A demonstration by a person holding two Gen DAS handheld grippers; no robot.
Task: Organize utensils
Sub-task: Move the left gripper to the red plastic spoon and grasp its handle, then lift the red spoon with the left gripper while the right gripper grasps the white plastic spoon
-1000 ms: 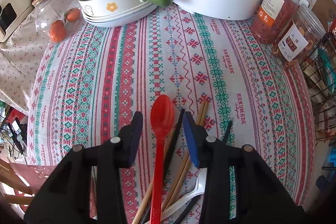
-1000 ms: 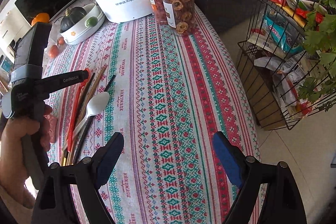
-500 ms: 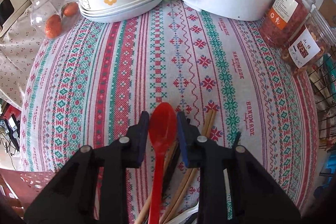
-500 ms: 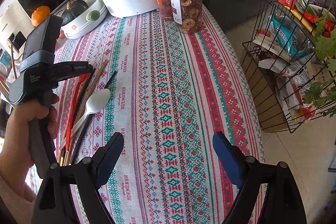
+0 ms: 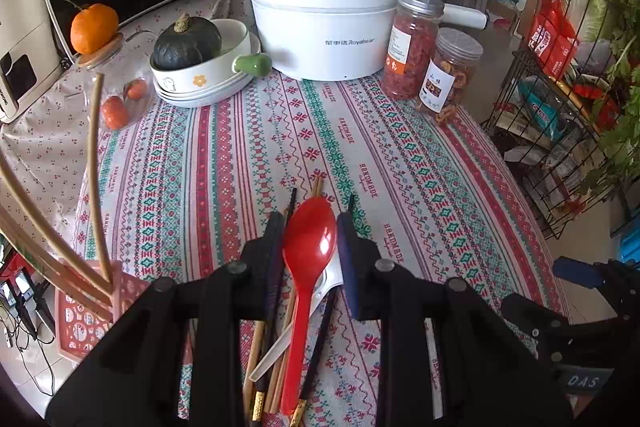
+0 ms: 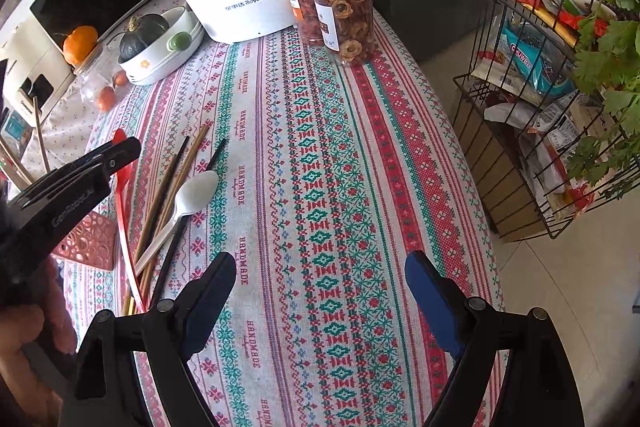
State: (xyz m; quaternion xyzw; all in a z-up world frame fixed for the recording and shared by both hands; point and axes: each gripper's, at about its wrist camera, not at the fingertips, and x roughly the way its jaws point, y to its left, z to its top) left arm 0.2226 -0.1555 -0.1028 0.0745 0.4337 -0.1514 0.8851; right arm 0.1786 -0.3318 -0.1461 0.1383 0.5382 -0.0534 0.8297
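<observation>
The red spoon [image 5: 310, 239] sits lower centre, pinched at its bowl by the left claw [image 5: 308, 247], lifted off the chopstick pile [image 5: 276, 355], probably headed for the pink basket [image 5: 80, 323] at lower left, which already holds wooden chopsticks [image 5: 94, 167]. The right claw [image 6: 320, 287] hangs wide apart over the desk [image 6: 340, 147], holding nothing.

Even daylight fills both views, bright on the tablecloth [image 5: 224, 163] with soft, faint shadows. The red spoon [image 5: 310, 247] carries small glare spots. Fisheye bending curves straight lines near the edges, the corners fall black, and focus stays sharp.
</observation>
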